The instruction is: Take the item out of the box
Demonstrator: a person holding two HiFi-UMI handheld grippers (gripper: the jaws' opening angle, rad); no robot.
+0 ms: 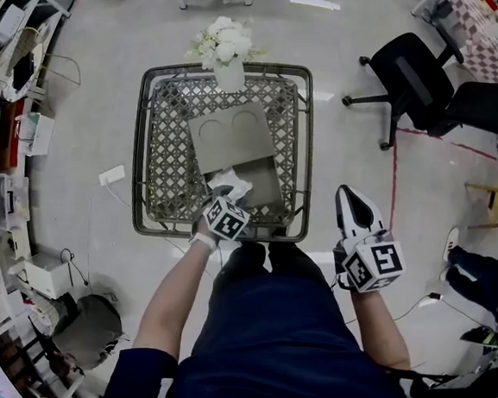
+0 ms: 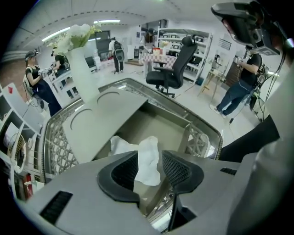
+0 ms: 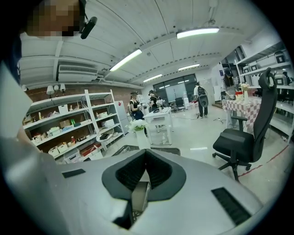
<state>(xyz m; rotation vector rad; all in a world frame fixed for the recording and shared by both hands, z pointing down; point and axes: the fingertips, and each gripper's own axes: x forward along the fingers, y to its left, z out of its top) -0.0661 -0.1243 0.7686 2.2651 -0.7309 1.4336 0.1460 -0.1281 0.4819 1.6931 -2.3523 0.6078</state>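
An open cardboard box (image 1: 266,180) lies on a lattice metal basket table (image 1: 162,156), its lid (image 1: 233,136) folded back to the far left. A crumpled white item (image 1: 229,185) sticks up from the box's near left corner. My left gripper (image 1: 222,204) points steeply down onto it. In the left gripper view the white item (image 2: 148,161) stands between the spread fingers of the left gripper (image 2: 149,158), with gaps at the pads, and the box (image 2: 161,124) lies beyond. My right gripper (image 1: 358,205) hangs to the right of the table, off it. In its own view the right gripper (image 3: 145,157) has its tips together and holds nothing.
A white vase of flowers (image 1: 225,51) stands at the table's far edge. A black office chair (image 1: 411,74) is at the far right. Shelves (image 1: 4,129) line the left side. The person's legs (image 1: 272,326) are against the table's near rim. People stand far off (image 2: 39,87).
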